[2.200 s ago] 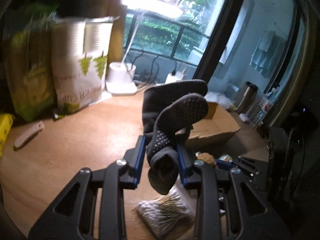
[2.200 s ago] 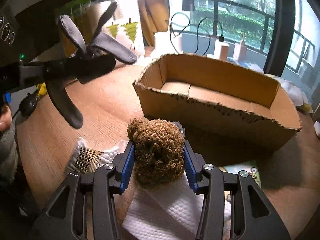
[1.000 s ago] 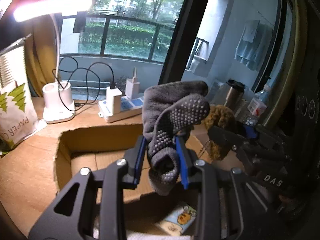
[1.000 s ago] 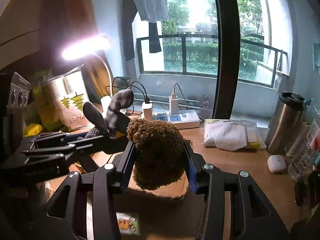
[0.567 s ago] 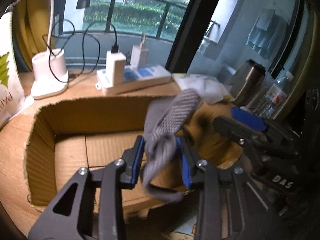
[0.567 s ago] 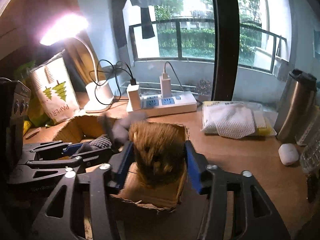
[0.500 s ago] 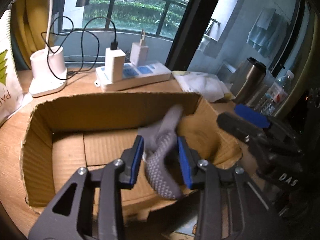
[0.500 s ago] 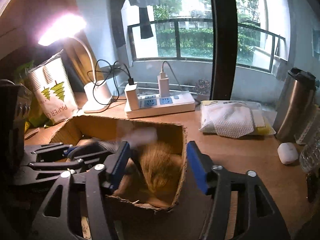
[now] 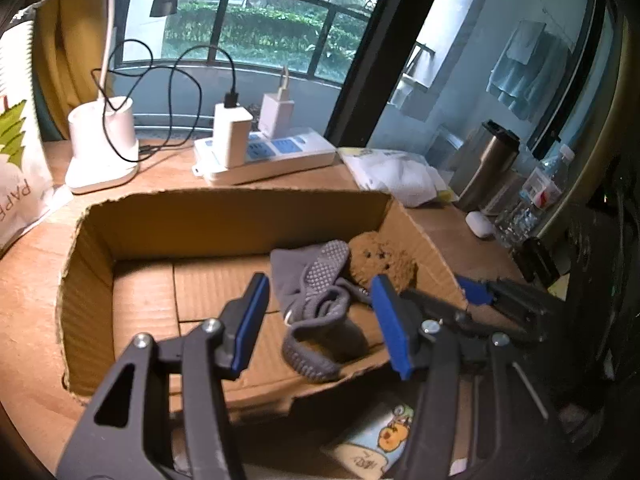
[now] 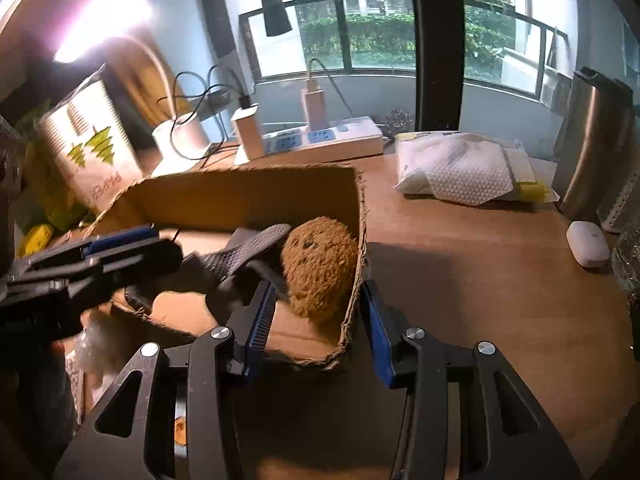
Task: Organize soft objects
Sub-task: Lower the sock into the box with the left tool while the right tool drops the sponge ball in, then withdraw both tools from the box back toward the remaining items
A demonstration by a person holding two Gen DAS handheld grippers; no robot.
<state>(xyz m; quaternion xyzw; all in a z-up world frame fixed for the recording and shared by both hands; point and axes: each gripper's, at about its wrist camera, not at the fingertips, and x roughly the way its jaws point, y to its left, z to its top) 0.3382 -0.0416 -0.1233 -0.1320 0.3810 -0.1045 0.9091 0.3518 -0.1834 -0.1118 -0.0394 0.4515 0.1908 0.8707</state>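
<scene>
Left tool (image 9: 320,320) gapes wide, jaws just opening, nothing gripped; the grey dotted fabric sock (image 9: 316,292) lies mid-frame in the brown cardboard box (image 9: 232,216), touching the fuzzy brown plush toy (image 10: 320,264). Right tool (image 10: 318,320), jaws just narrowing, grips nothing.

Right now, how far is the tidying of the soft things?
Done: the grey sock and brown plush toy lie inside the cardboard box. In hand: nothing; left gripper and right gripper stand open. Left: a white cloth pack remains on the desk.
</scene>
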